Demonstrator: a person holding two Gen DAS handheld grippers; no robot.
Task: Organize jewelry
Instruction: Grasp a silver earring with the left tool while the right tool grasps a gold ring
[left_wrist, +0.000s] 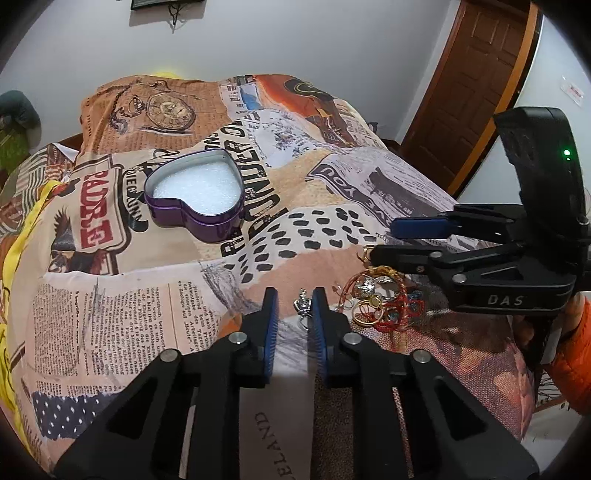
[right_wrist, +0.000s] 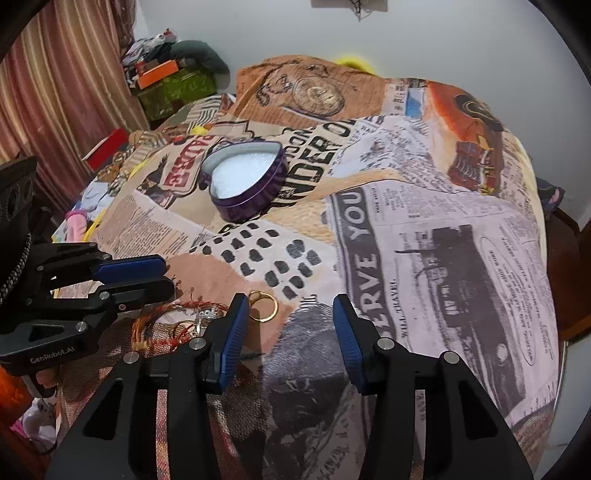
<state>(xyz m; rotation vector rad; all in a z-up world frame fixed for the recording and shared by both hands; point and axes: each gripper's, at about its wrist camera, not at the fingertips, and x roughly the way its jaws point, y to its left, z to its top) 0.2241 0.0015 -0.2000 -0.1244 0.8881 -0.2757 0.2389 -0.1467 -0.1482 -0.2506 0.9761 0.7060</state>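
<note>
Blue-padded left tool angled down, straddling silver charm.

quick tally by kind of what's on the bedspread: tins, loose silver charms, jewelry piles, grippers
heart-shaped tin: 1
silver charm, loose between the left gripper jaws: 1
tangled jewelry pile, pieces too knotted to count: 1
grippers, counting the right gripper: 2
total: 5

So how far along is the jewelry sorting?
Done: nothing yet; the heart tin holds only its white foam. In hand: the left gripper has its jaws either side of a silver charm, with no visible clamp; the right gripper is open beside a gold ring. Left: the whole jewelry pile on the bedspread.
</note>
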